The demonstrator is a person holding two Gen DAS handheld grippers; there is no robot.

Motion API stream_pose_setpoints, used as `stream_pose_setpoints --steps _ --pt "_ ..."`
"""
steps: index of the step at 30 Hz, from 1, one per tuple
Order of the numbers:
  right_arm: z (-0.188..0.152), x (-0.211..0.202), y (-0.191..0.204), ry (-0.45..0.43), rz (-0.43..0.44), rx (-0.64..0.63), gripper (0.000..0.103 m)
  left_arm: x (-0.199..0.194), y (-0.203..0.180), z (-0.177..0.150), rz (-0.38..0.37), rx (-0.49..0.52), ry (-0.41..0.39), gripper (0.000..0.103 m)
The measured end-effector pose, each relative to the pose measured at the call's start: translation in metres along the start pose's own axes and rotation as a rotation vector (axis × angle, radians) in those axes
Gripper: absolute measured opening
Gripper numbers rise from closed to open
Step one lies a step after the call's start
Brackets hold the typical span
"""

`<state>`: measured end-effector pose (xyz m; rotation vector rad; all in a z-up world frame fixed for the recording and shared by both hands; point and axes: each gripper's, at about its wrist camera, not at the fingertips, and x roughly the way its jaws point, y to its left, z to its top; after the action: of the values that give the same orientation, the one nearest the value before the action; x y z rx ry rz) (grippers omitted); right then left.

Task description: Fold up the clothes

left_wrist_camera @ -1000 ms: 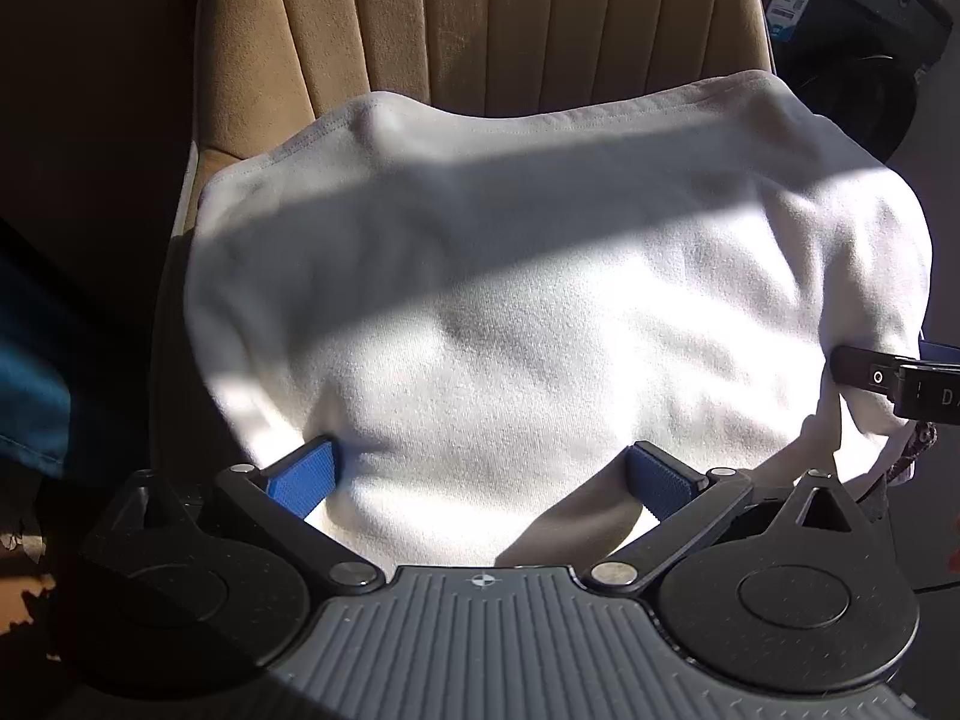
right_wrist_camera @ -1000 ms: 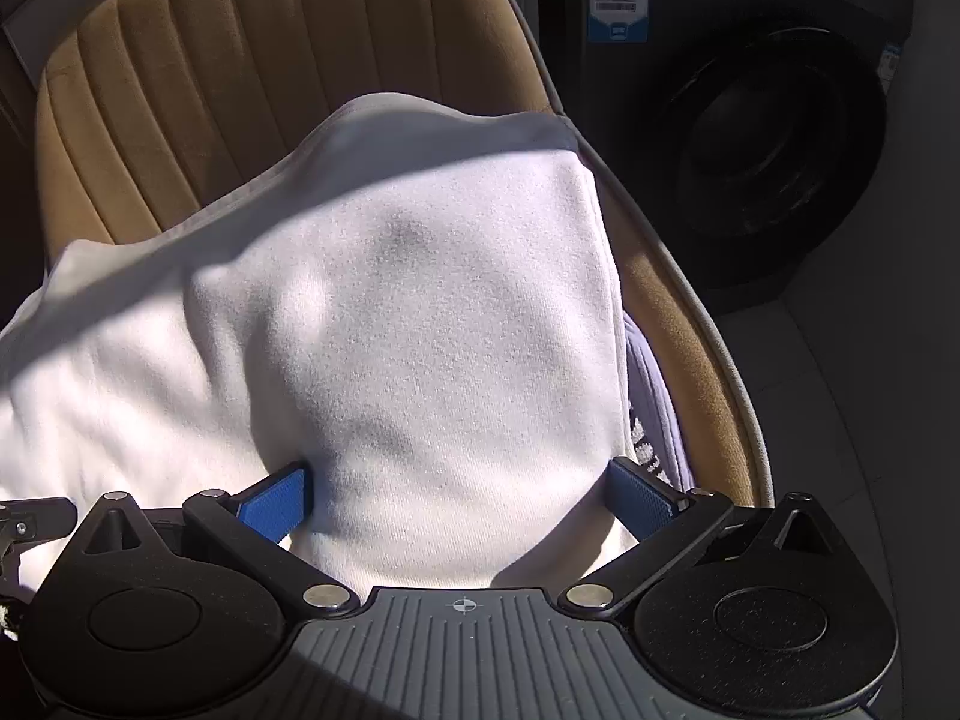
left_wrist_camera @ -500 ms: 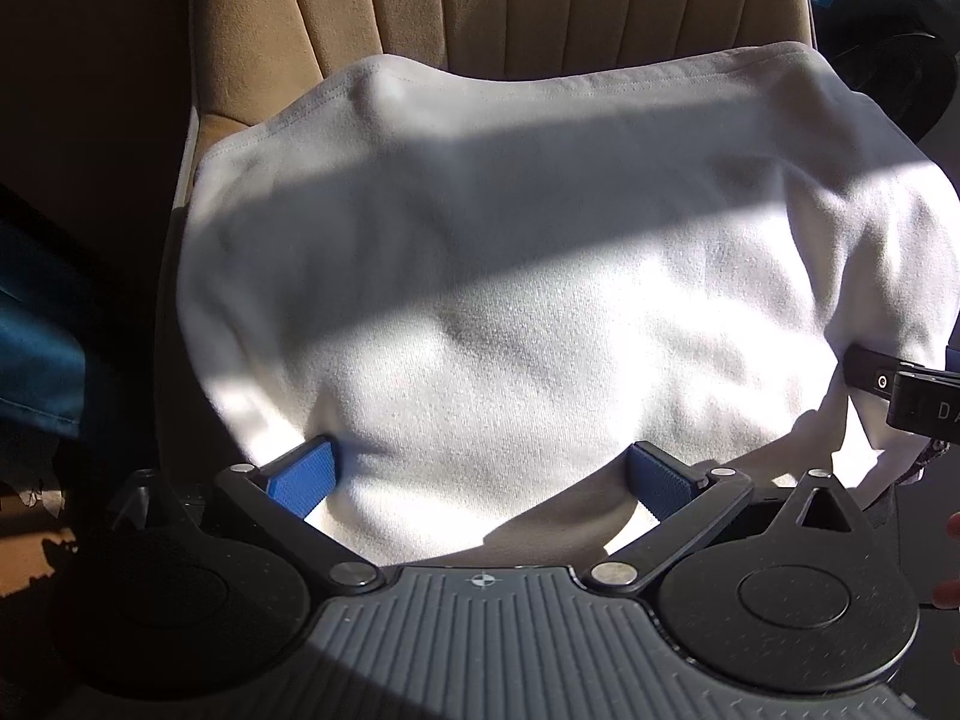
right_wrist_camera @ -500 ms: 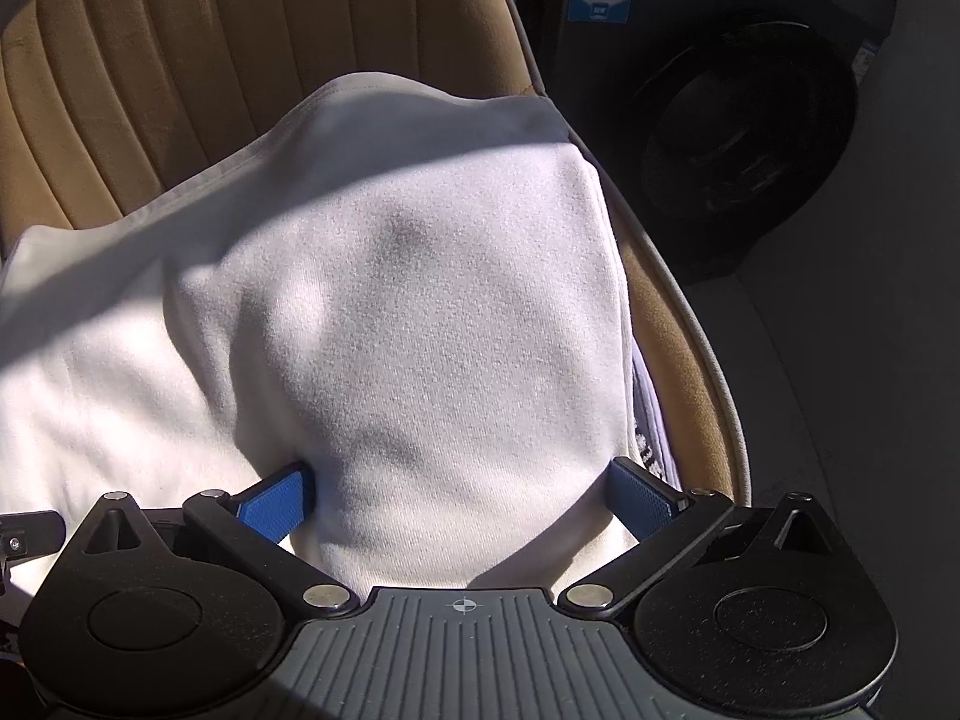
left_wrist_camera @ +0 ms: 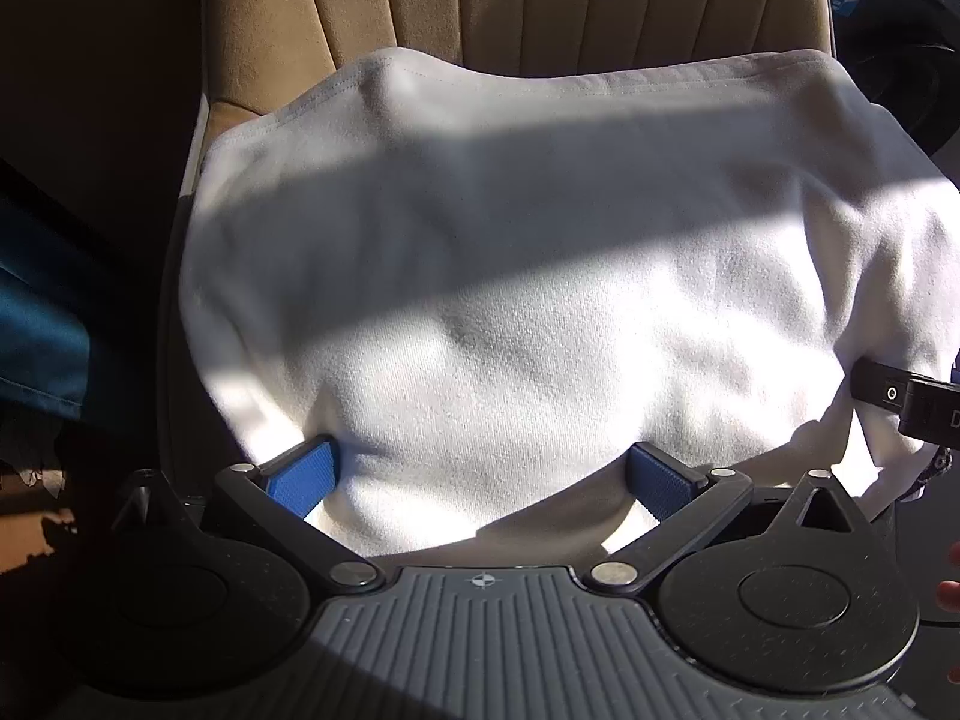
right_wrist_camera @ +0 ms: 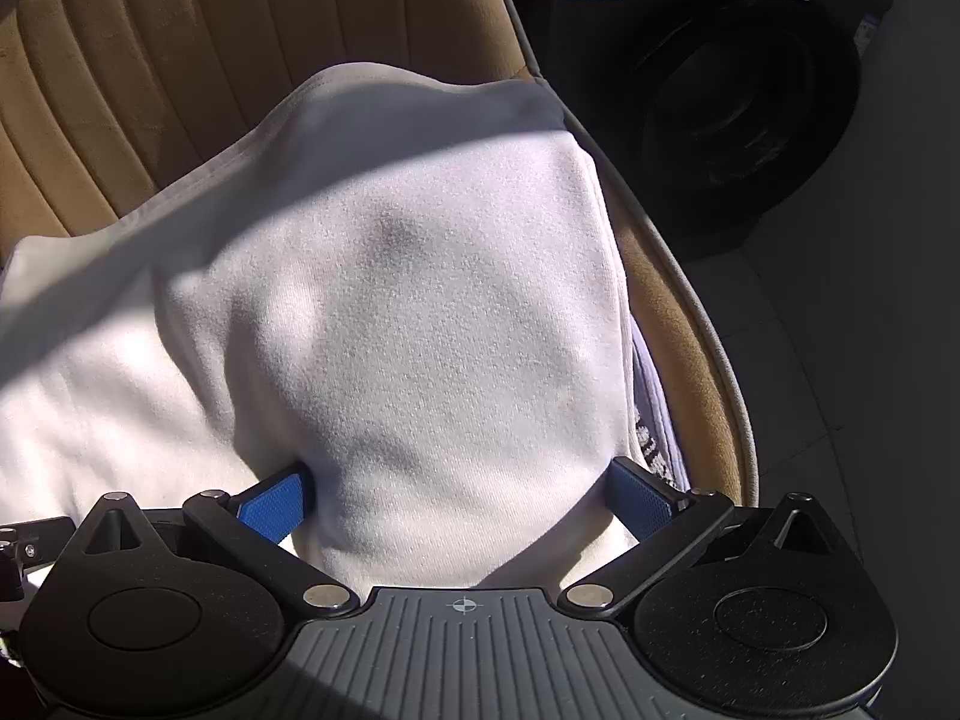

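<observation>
A white fleece garment (left_wrist_camera: pixel 510 276) lies spread over the seat of a tan ribbed armchair (left_wrist_camera: pixel 540 6). It also shows in the right wrist view (right_wrist_camera: pixel 420 312). My left gripper (left_wrist_camera: pixel 480 480) is open, its blue pads (left_wrist_camera: pixel 300 477) wide apart with the garment's near edge lying between them. My right gripper (right_wrist_camera: pixel 456 498) is open the same way over the garment's right part, blue pads (right_wrist_camera: pixel 639 495) spread. The right gripper's body (left_wrist_camera: pixel 900 402) shows at the right edge of the left wrist view.
A dark front-loading washing machine (right_wrist_camera: pixel 738 96) stands right of the chair on a pale floor (right_wrist_camera: pixel 870 360). A patterned cloth (right_wrist_camera: pixel 654 420) peeks out under the garment's right edge. Blue fabric (left_wrist_camera: pixel 36 336) lies left of the chair.
Both grippers have drifted slightly left and forward over the garment. The jaws stay open and the garment has barely shifted.
</observation>
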<state>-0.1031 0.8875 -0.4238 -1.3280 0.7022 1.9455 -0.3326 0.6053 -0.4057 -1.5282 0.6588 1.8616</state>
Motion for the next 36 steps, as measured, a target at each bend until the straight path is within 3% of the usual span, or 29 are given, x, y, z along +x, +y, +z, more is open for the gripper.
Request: stream_pose_setpoints --steps 14,25,29,32,36 --pt "-0.014 -0.001 0.027 0.055 0.001 -0.011 0.102 -0.008 -0.012 0.002 0.007 0.014 -0.009 0.103" --pt "-0.042 -0.026 0.052 0.014 0.003 -0.036 0.102 -0.017 -0.025 -0.003 0.033 0.029 -0.017 0.103" --pt "-0.046 -0.051 0.057 -0.062 -0.041 -0.041 0.102 -0.040 -0.031 -0.022 0.051 0.075 -0.106 0.103" --pt "-0.075 -0.088 0.052 -0.133 -0.068 -0.009 0.102 -0.064 -0.030 -0.044 0.081 0.151 -0.229 0.103" --pt "-0.130 -0.148 0.054 -0.221 -0.089 0.051 0.102 -0.109 -0.027 -0.085 0.036 0.190 -0.344 0.103"
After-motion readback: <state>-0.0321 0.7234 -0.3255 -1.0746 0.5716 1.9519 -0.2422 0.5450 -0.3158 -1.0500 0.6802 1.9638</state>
